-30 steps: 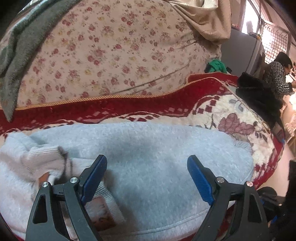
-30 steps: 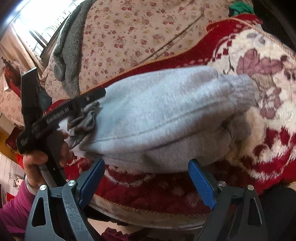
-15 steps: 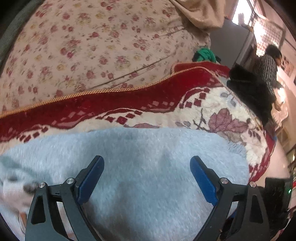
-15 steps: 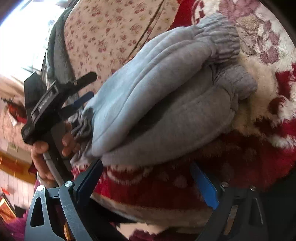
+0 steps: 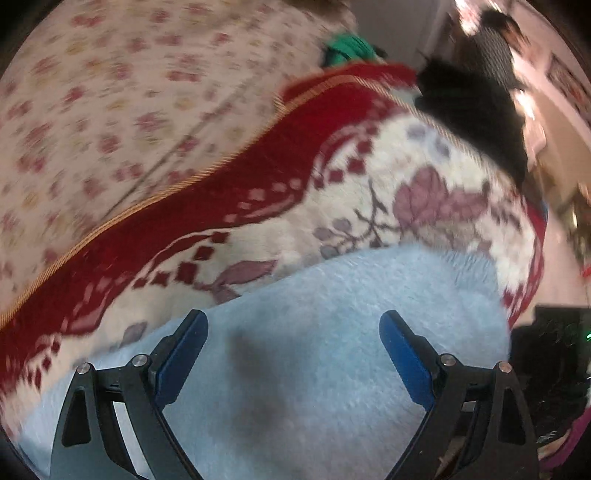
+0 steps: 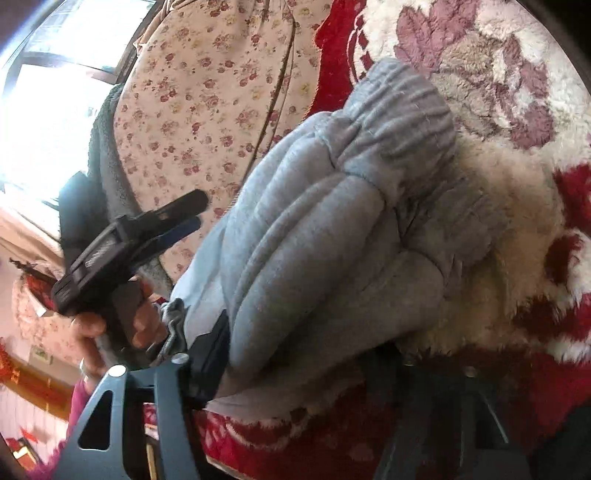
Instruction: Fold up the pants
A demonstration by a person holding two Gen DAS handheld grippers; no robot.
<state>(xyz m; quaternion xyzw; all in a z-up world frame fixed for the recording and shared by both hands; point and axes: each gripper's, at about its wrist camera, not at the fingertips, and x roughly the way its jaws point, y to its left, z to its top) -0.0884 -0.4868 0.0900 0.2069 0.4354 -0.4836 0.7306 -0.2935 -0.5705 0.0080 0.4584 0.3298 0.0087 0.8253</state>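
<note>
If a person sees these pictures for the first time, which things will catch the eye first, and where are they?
First the grey pants, folded into a thick bundle on the red and white blanket in the middle of the right wrist view. The right gripper has just been closing, and the bundle's near edge is between its jaws. In the left wrist view, the left gripper hangs open over the pants.

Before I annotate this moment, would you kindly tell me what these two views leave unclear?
- Right wrist view: the far finger of the right hand-held gripper is in dark shadow under the grey pants, so contact there cannot be confirmed.
- Left wrist view: the pants run off the bottom edge; their folds are unseen.
- Left wrist view: motion blur smears the floral cushion.
- Left wrist view: the person at top right is small and blurred.
</note>
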